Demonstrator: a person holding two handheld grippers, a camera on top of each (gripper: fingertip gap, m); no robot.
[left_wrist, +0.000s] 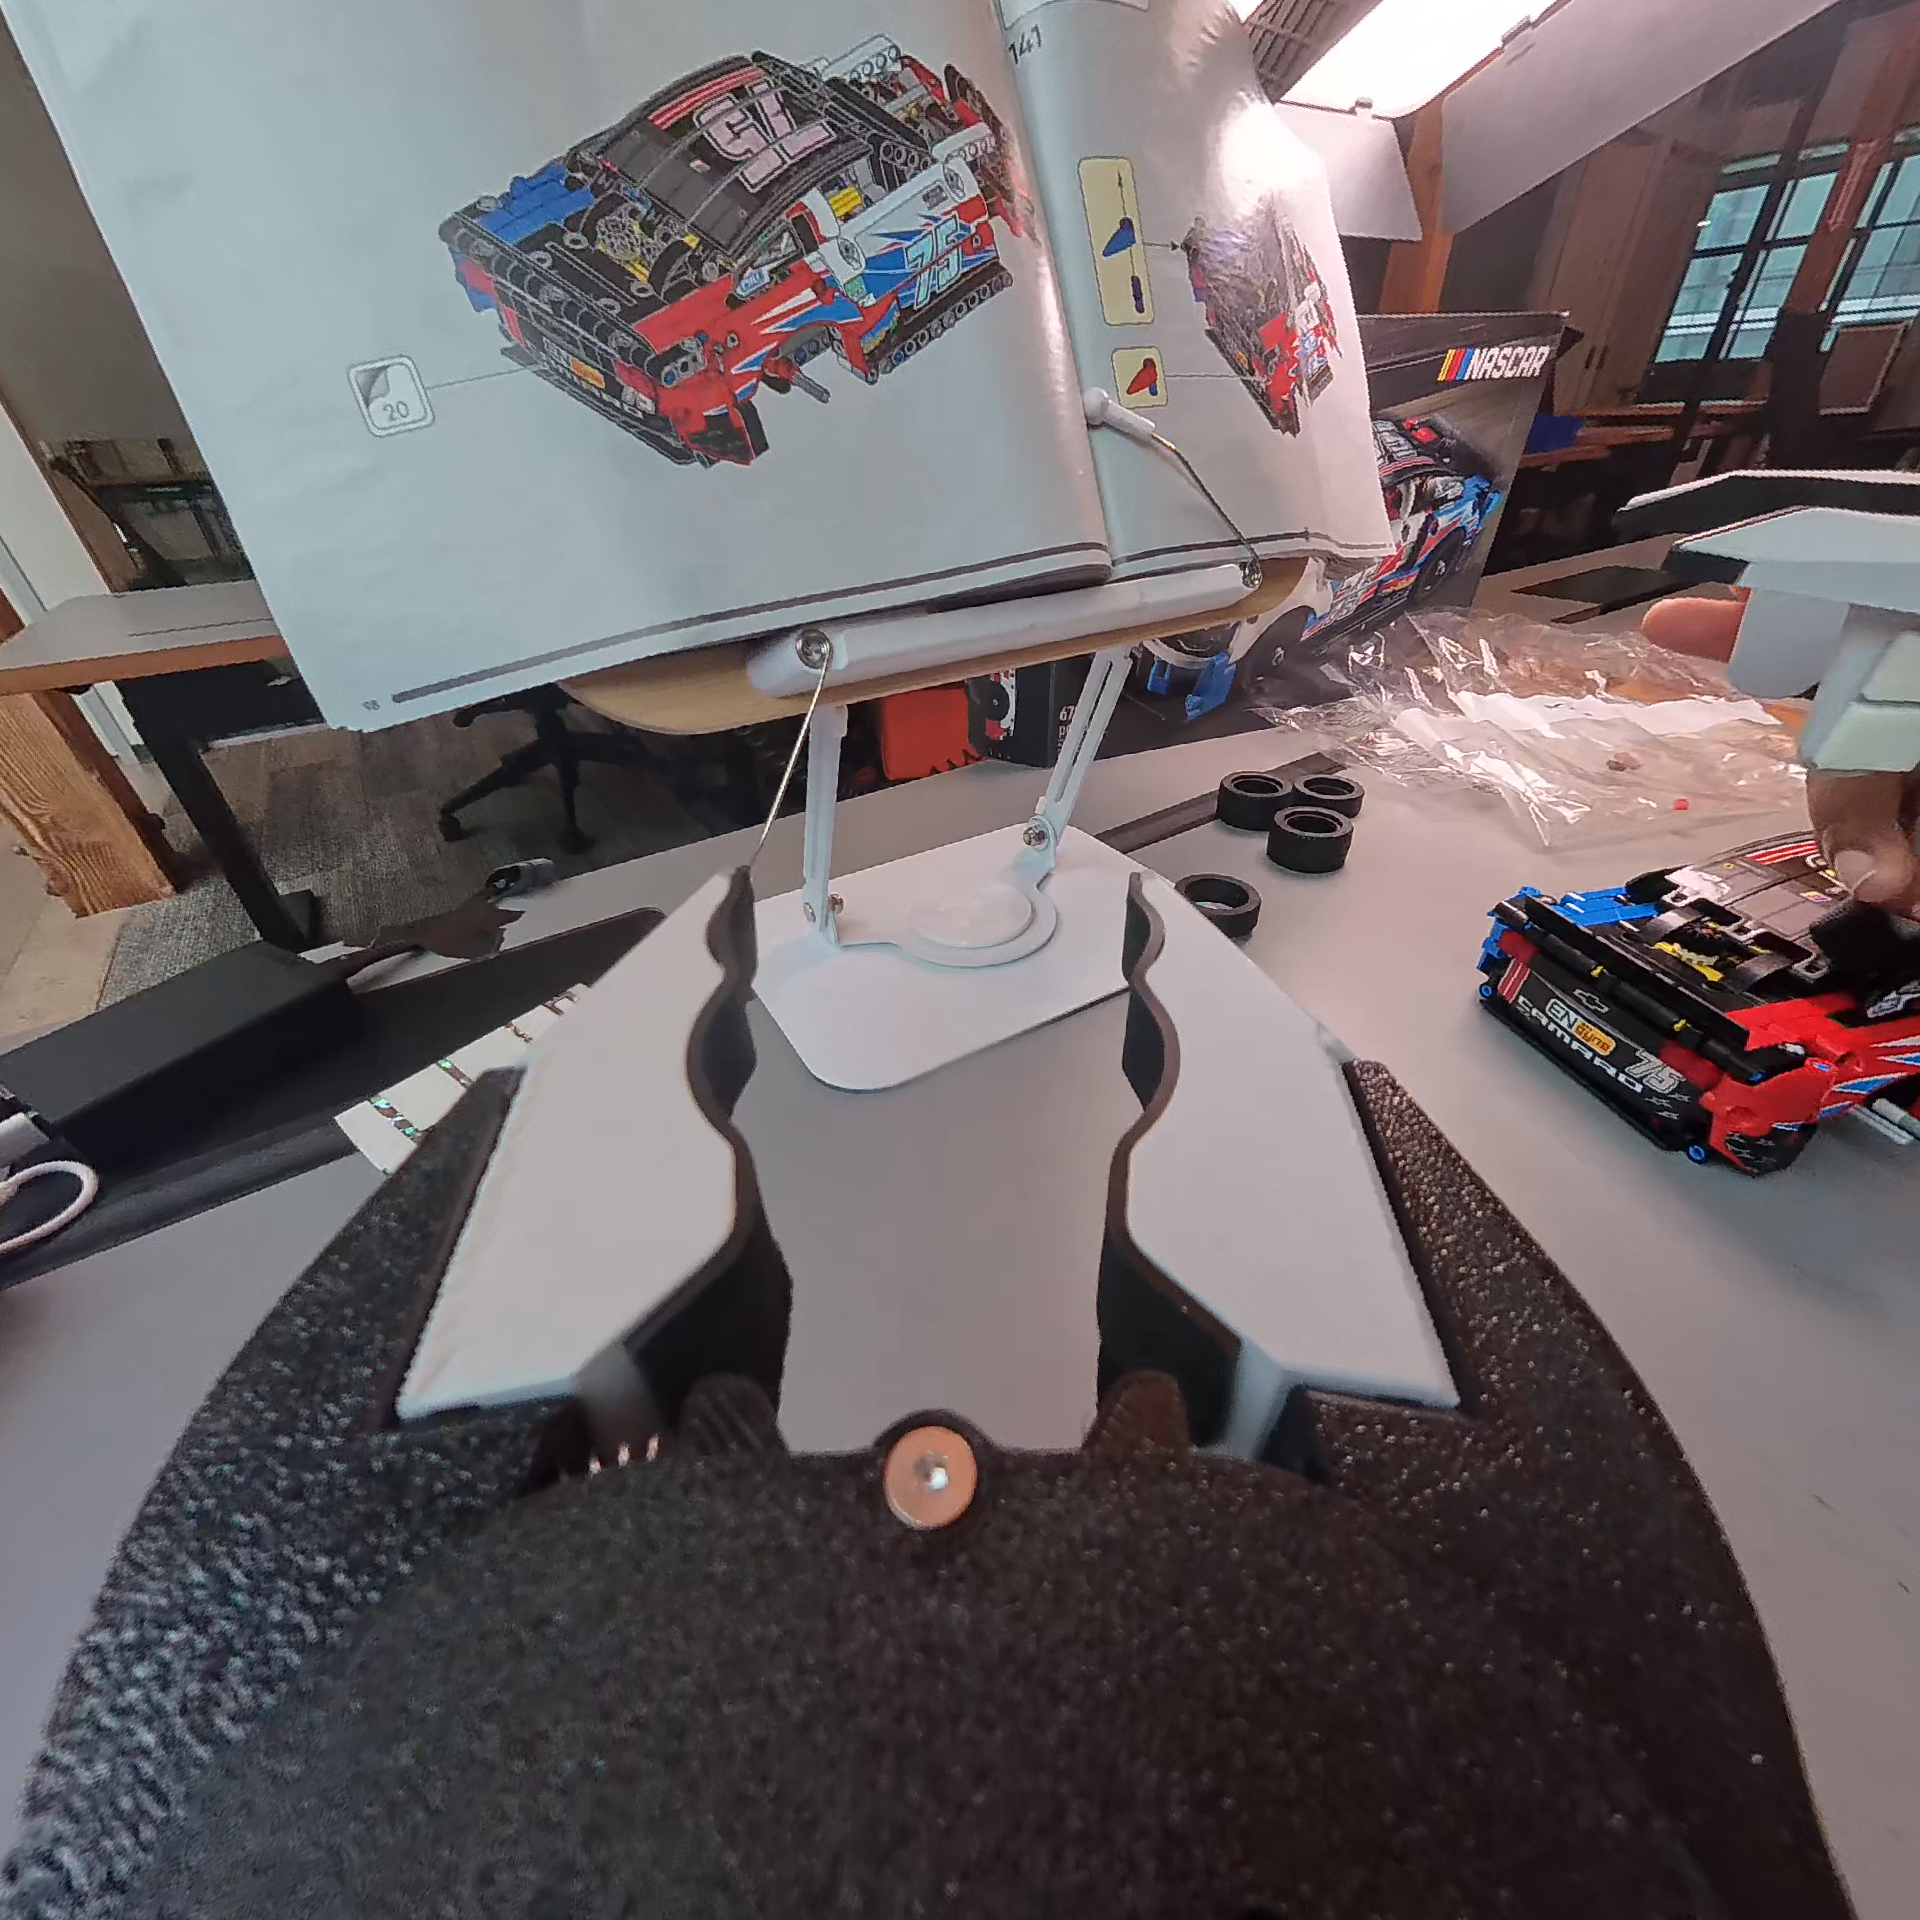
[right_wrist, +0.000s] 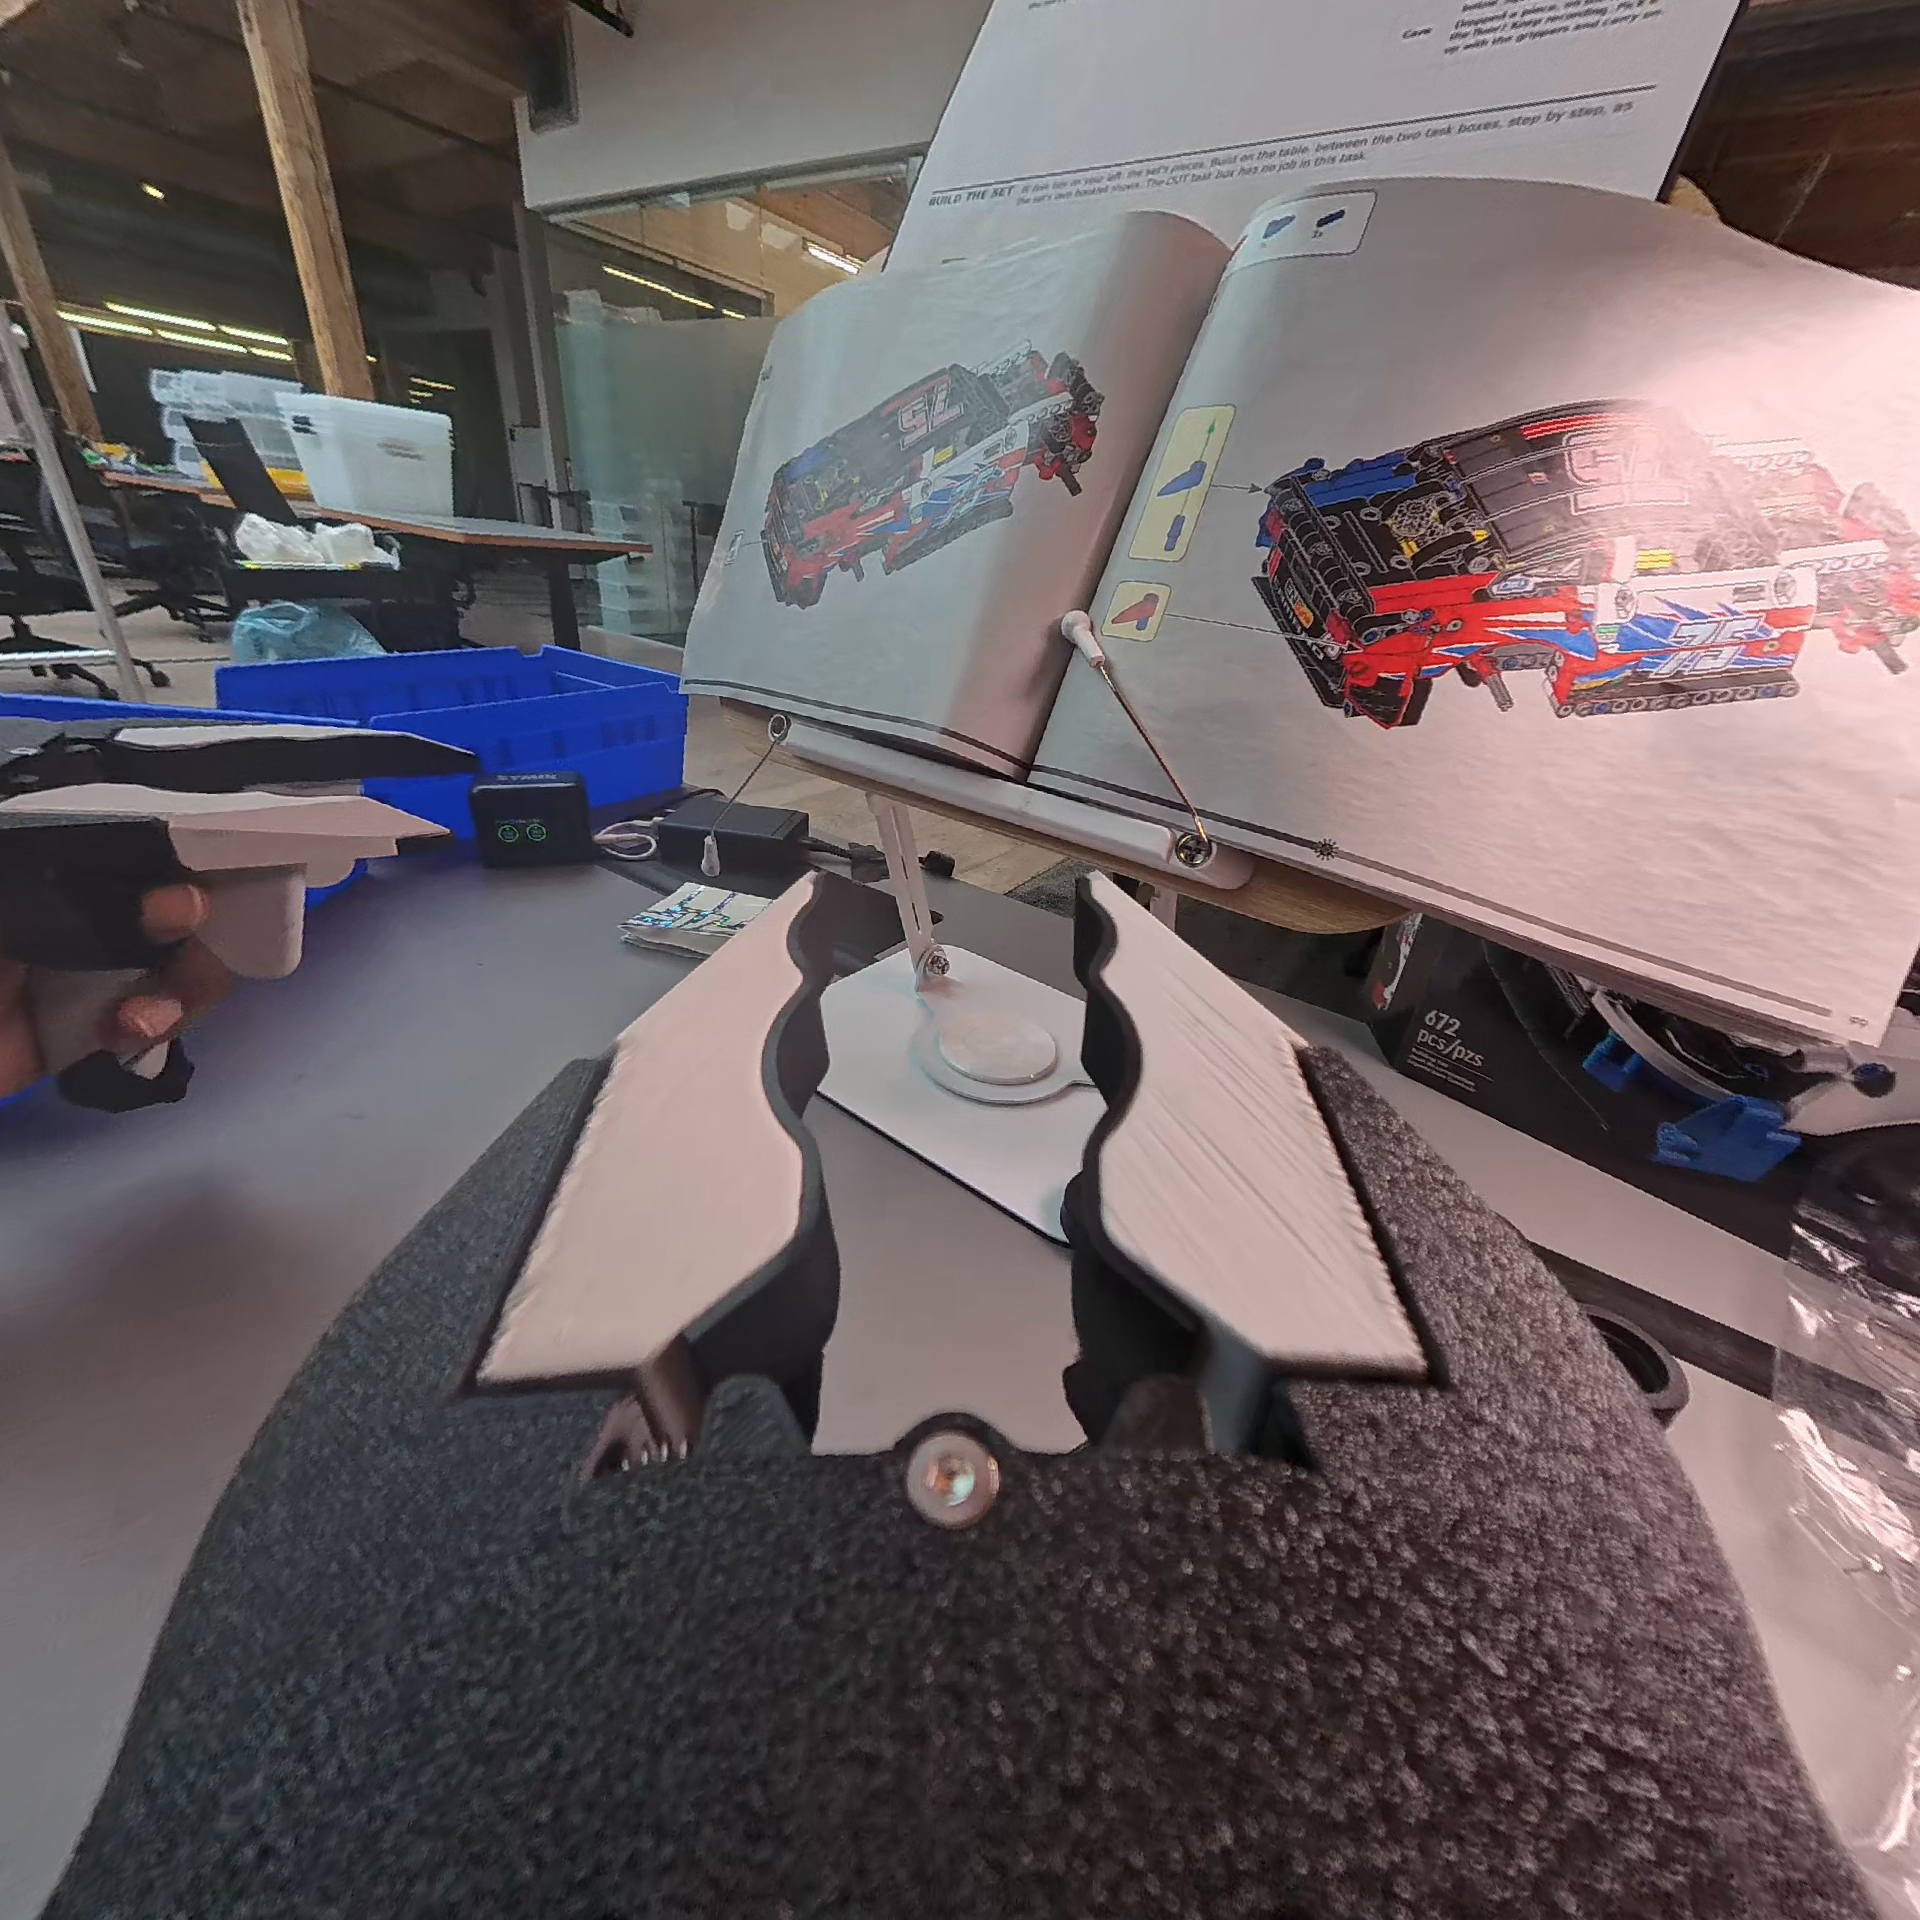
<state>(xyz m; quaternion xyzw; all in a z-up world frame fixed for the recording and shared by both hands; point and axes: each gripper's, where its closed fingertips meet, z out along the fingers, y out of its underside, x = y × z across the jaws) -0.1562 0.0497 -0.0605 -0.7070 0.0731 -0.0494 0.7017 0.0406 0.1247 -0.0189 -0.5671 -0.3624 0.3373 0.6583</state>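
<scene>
My left gripper (left_wrist: 935, 914) is open and empty, held above the grey table and pointing at the white base (left_wrist: 935, 997) of a book stand. The stand holds an open instruction booklet (left_wrist: 623, 343) with pictures of a brick racing car. My right gripper (right_wrist: 945, 914) is also open and empty, pointing at the same stand base (right_wrist: 987, 1101) below the booklet (right_wrist: 1455, 582). A part-built red, black and blue brick car (left_wrist: 1704, 1018) sits on the table at the right of the left wrist view. The right gripper shows there too (left_wrist: 1818, 582), with a hand by the car.
Several black tyres (left_wrist: 1299, 810) lie behind the stand base, with clear plastic bags (left_wrist: 1558, 727) and the set's box (left_wrist: 1434, 457) farther back. Blue bins (right_wrist: 468, 717), a small black device (right_wrist: 530, 821) and a sticker sheet (right_wrist: 696, 914) lie at the left. The left gripper shows at the left edge (right_wrist: 208, 821).
</scene>
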